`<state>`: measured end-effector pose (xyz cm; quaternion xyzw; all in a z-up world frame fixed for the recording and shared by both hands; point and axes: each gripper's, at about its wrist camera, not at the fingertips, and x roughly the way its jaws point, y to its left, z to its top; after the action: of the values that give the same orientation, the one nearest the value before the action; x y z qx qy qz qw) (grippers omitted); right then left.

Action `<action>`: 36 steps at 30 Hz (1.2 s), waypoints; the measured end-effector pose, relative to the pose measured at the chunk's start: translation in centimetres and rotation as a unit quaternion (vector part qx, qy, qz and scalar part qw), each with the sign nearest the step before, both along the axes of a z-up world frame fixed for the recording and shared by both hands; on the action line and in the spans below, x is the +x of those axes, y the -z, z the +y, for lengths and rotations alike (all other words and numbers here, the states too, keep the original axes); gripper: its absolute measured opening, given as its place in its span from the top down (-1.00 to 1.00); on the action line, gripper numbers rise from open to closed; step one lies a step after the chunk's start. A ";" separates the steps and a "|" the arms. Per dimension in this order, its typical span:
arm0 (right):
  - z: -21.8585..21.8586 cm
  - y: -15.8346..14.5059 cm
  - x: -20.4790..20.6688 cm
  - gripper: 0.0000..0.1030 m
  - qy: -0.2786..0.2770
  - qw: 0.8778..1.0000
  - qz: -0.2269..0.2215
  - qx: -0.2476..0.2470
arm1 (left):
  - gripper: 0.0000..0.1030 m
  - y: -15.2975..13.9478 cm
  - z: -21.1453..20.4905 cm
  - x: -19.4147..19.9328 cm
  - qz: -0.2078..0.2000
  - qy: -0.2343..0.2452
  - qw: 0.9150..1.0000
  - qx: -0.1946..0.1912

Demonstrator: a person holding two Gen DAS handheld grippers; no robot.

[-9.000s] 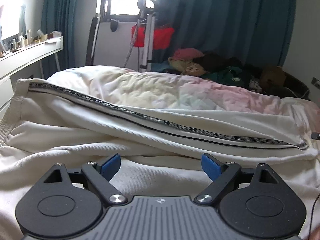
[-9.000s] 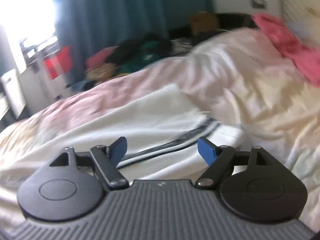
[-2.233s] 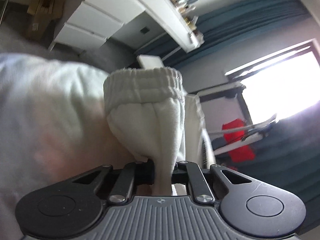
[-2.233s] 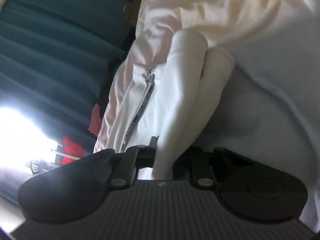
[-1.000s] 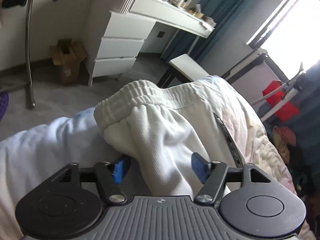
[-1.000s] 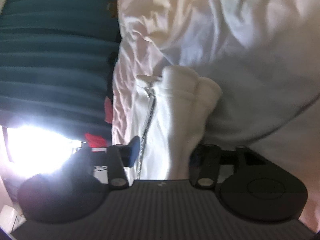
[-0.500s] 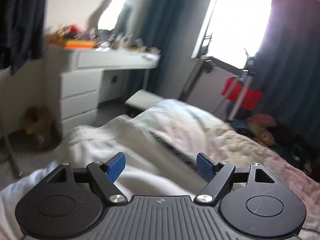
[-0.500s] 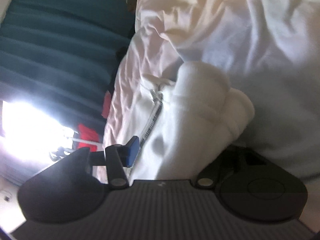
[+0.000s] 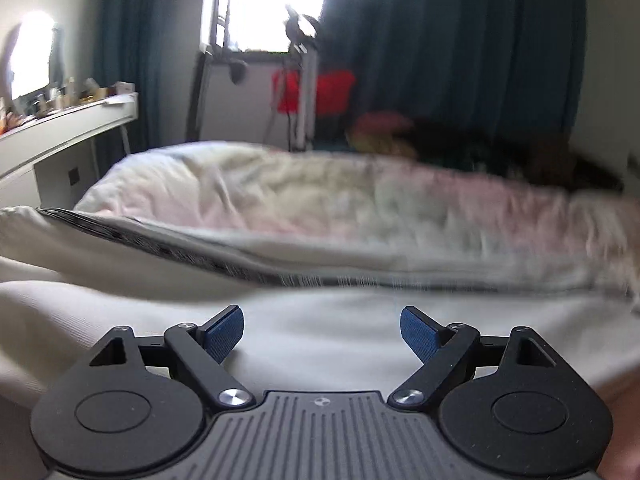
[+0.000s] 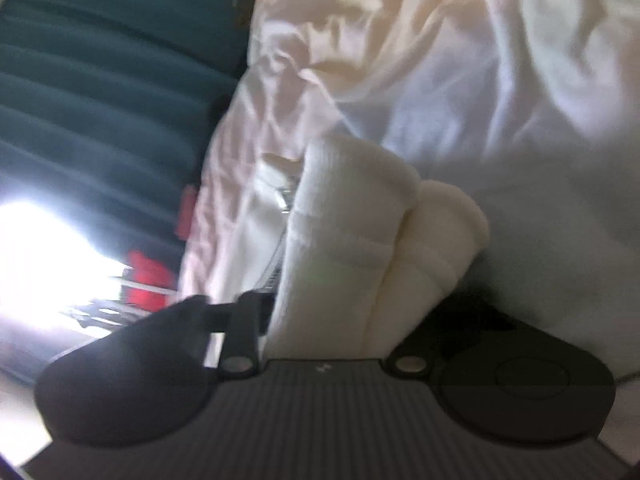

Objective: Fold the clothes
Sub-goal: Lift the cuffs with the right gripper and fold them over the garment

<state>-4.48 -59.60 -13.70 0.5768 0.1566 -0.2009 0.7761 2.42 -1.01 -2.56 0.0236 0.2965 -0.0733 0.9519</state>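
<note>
White trousers (image 9: pixel 120 276) with a black side stripe (image 9: pixel 180 252) lie lengthwise across the bed. In the left wrist view my left gripper (image 9: pixel 322 328) hovers just over their near fold. Its jaws are opening wide, and nothing is between the blue pads (image 9: pixel 224 330). In the right wrist view the ribbed leg cuffs (image 10: pixel 360 208) of the same trousers bunch up between the jaws of my right gripper (image 10: pixel 332 320). Those jaws are closing and squeeze the cloth. Its pads are hidden by the fabric. A zip pull (image 10: pixel 282 200) shows beside the cuffs.
A rumpled pale pink duvet (image 9: pixel 360 208) covers the bed under the trousers. A white desk (image 9: pixel 60 132) stands left. Beyond the bed are a tripod (image 9: pixel 302 92), a red cloth (image 9: pixel 334 86), a heap of clothes (image 9: pixel 400 136) and teal curtains (image 9: pixel 460 40).
My left gripper let the waistband go, swung right along the trousers and rolled level, its jaws widening. My right gripper's jaws went from half open to closed on the cuffs.
</note>
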 end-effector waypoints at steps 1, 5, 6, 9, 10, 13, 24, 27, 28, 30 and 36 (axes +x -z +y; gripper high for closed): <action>0.2 -0.4 0.2 0.67 -0.001 1.000 0.011 -0.018 | -0.70 0.9 -0.4 0.3 0.015 0.002 1.000 0.016; 1.6 -2.4 0.8 0.70 -0.009 0.994 0.048 -0.103 | -0.73 3.5 -0.3 0.8 0.053 0.001 0.998 0.018; 2.0 -2.9 0.9 0.71 -0.008 0.991 0.052 -0.120 | -0.73 3.7 -0.1 0.8 0.052 0.001 0.999 0.016; 2.5 -3.2 0.9 0.73 0.009 0.990 0.059 -0.124 | -0.73 3.8 0.1 0.7 0.052 0.001 0.998 0.018; 2.5 -3.1 0.9 0.73 0.011 0.990 0.061 -0.127 | -0.73 3.8 0.0 0.6 0.051 0.002 0.999 0.018; 3.0 -3.7 1.1 0.73 0.010 0.986 0.071 -0.153 | -0.73 3.7 -0.1 0.6 0.049 0.004 0.999 0.021; 13.5 -13.2 2.7 0.73 -0.003 0.919 0.062 -0.390 | -0.74 1.7 1.1 0.5 0.054 0.007 0.998 -0.008; 19.2 -15.1 3.2 0.73 -0.022 0.881 0.041 -0.471 | -0.74 0.8 1.6 0.5 0.048 -0.002 0.999 -0.018; 21.4 -15.4 3.5 0.73 -0.034 0.861 0.032 -0.507 | -0.74 0.6 1.8 0.5 0.043 -0.004 0.999 -0.019; 25.4 -15.3 3.9 0.73 -0.063 0.828 0.013 -0.557 | -0.74 -0.1 2.2 0.3 0.034 -0.006 0.999 -0.023; 36.3 -11.4 4.9 0.73 -0.200 0.729 -0.018 -0.654 | -0.74 -2.8 4.1 -0.7 -0.016 -0.018 0.999 -0.040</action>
<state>0.45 -23.25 -2.26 -0.1152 0.0844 -0.0833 0.9862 1.72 3.13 0.21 -0.0184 0.2788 -0.0671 0.9578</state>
